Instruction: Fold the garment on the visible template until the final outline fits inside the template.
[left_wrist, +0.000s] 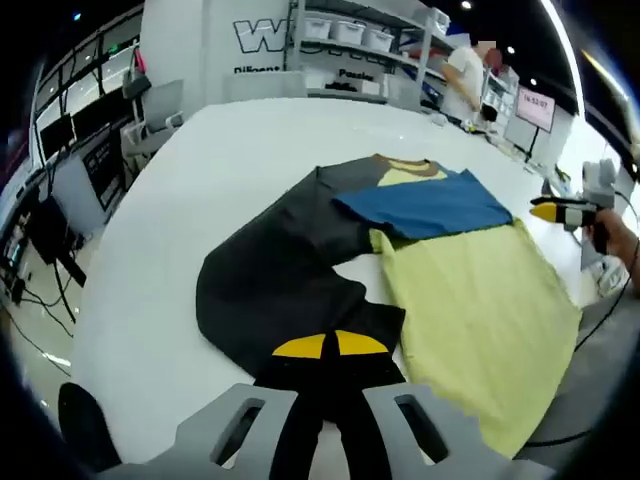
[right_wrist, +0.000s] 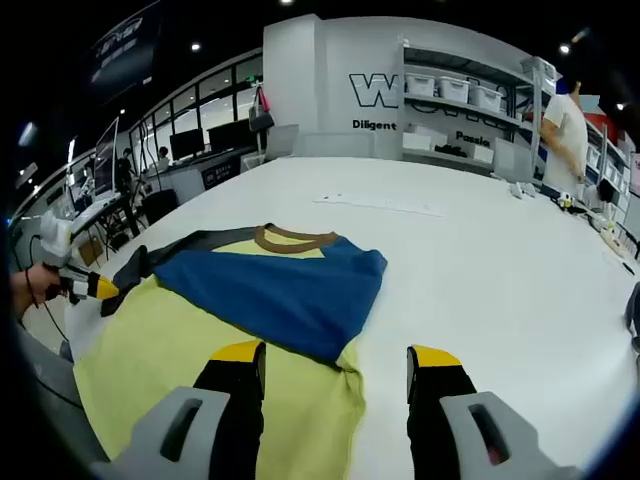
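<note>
While the right gripper (right_wrist: 336, 365) hovers spread, the left gripper (left_wrist: 331, 345), apparently pressed together, pinches the dark sleeve (left_wrist: 290, 280) of the half-folded yellow-and-blue T-shirt (right_wrist: 270, 290).

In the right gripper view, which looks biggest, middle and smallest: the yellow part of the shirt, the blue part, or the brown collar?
1. Yellow part: looks biggest, though it lies nearest the camera, which may exaggerate it.
2. Blue part: middle.
3. Brown collar: clearly smallest, a thin curved band.

white table (right_wrist: 480, 260), garment (right_wrist: 270, 290) spread flat on it (yellow, blue, dark panels), partly folded
</note>
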